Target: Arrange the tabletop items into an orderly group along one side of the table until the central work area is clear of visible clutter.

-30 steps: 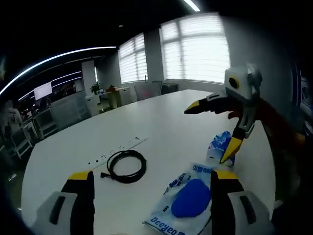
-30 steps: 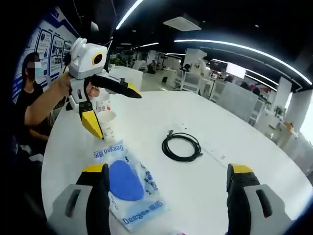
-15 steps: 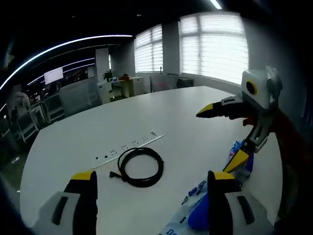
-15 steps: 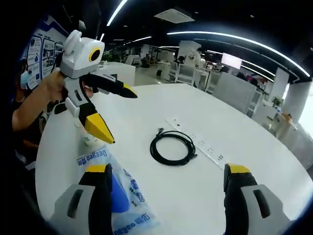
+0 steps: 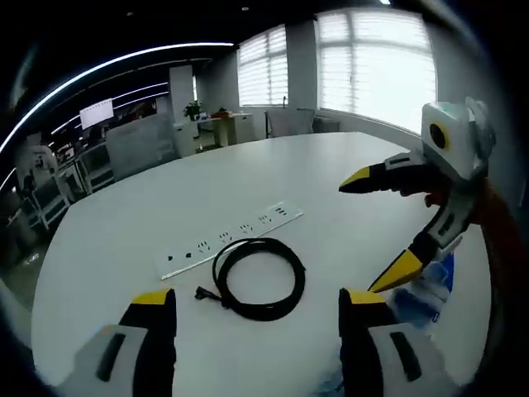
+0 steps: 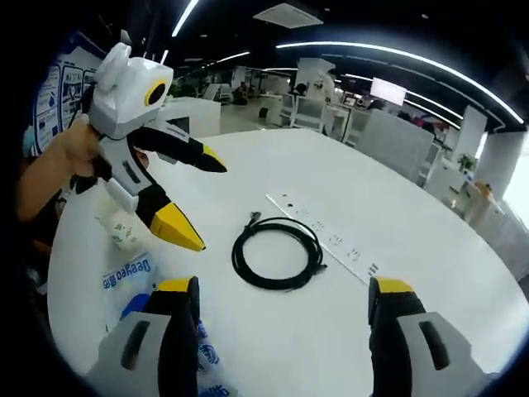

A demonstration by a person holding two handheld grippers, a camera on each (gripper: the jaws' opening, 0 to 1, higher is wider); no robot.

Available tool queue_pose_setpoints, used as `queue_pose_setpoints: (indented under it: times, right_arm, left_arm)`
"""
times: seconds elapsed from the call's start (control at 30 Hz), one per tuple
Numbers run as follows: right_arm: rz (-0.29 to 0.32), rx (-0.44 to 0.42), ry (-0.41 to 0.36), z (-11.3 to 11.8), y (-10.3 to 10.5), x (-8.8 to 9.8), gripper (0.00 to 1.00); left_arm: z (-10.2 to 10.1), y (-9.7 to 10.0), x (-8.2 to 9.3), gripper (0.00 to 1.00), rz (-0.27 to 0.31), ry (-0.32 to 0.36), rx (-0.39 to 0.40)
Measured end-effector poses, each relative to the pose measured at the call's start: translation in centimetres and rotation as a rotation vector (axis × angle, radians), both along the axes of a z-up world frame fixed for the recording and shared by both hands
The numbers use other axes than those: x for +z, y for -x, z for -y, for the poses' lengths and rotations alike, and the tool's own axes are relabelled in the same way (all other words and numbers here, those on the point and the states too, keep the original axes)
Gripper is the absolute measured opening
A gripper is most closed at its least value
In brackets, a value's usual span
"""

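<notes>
Peeking packet (half hidden by gripper)

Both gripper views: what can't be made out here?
- Blue-printed bag: right gripper view, lower part hidden behind that gripper's own jaws; print partly cut off.
- Paper cup: right gripper view, partly covered by the left gripper.
- Blue packet: left gripper view, blurred, partly behind the right gripper.

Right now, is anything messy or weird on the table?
Nothing is spilled or broken. The black cable lies coiled in the middle of the white table, beside the power strip; both claws hang open above it.
</notes>
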State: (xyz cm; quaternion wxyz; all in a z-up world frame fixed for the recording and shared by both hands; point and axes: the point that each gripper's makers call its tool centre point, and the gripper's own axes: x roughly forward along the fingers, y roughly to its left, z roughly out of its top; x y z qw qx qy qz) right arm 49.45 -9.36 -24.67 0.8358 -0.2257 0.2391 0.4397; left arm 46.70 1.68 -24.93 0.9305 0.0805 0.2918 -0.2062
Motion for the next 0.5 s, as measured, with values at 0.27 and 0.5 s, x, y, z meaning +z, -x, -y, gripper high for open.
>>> queue_pose_setpoints:
  times: [0.27,0.5]
  right_arm:
    - [-0.002,-0.039,0.009,-0.6,-0.4,-1.7,0.66]
    - [-0.009,-0.060,0.025,-0.9,-2.1,-2.9,0.60]
  left_arm:
    - [-0.6,-3.7,-0.7,0.72,-0.009,-0.033,0.023]
    - [0.4,-3.3,-3.4,0.69,-0.047,-0.093,0.032]
